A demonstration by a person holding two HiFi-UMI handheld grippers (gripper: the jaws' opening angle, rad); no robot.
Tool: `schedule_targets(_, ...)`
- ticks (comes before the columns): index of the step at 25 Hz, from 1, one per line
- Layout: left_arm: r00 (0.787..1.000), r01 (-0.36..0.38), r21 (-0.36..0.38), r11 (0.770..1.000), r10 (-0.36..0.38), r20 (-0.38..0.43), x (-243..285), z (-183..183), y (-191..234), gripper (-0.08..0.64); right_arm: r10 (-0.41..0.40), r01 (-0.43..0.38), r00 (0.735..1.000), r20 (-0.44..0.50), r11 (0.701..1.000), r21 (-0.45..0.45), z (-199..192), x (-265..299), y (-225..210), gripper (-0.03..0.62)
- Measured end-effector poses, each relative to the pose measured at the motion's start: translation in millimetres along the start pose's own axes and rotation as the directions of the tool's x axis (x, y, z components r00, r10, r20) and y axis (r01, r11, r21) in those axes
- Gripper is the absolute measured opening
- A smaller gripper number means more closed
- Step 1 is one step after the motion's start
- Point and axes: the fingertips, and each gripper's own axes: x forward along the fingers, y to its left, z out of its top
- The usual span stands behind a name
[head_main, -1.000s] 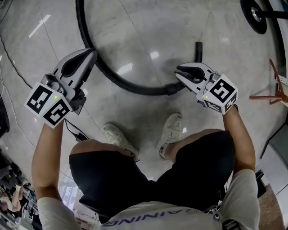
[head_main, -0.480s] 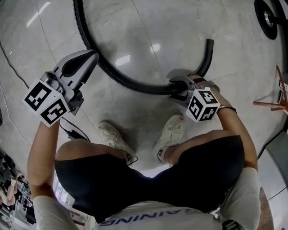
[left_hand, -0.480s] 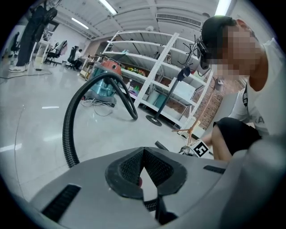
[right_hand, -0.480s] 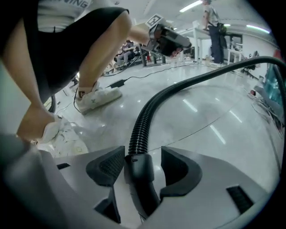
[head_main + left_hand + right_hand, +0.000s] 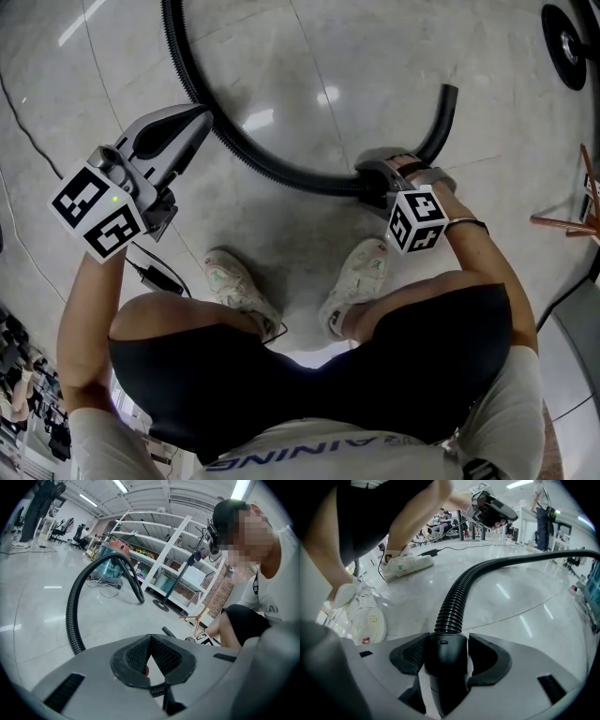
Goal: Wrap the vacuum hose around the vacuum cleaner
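A black ribbed vacuum hose point(image 5: 253, 164) arcs over the floor and ends in a smooth cuff point(image 5: 361, 183) and a bent tip point(image 5: 441, 117). My right gripper point(image 5: 373, 183) points steeply down over that cuff. Its jaws have just been opening, and the cuff point(image 5: 443, 667) sits between the pads of the right gripper point(image 5: 445, 651), which do not clamp it. My left gripper point(image 5: 199, 117) hovers with its tips beside the hose, and the left gripper point(image 5: 150, 641) shows its pads meeting with nothing gripped. The vacuum cleaner point(image 5: 115, 557) stands far off, with the hose point(image 5: 75, 606) leading to it.
The person's two shoes point(image 5: 234, 281) stand just below the hose, next to a cable with a plug point(image 5: 150, 274). A black round base point(image 5: 572, 33) and a wooden stand point(image 5: 562, 220) are at the right. White shelves point(image 5: 173, 550) line the far wall.
The right gripper has dropped to the floor, rolled over, and opened around the hose cuff. The left gripper has sunk a little and stays shut beside the hose.
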Motion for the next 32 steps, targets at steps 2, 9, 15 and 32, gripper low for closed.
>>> schedule_targets(2,1.000,0.002,-0.006,1.000,-0.002,-0.003,-0.1,-1.5,1.4,0.014,-0.052,0.052,0.998,0.016,0.999,0.006,0.9,1.3,-2.4,0.256)
schedule_targets(9,1.000,0.019,0.000,1.000,-0.019,-0.005,0.8,-2.1,-8.5,0.014,-0.037,0.035,0.998,0.043,0.998,0.054,8.6,-7.5,-6.4,0.244)
schedule_targets(15,1.000,-0.003,0.011,1.000,0.003,0.020,-13.9,11.3,-13.9,0.014,-0.023,0.008,0.991,0.131,0.994,0.111,46.0,-48.2,-27.2,0.242)
schedule_targets(32,0.987,-0.120,-0.146,0.982,0.134,0.086,-171.6,159.4,-131.7,0.014,0.248,-0.318,0.914,0.322,0.930,0.186,237.8,-278.2,14.3,0.242)
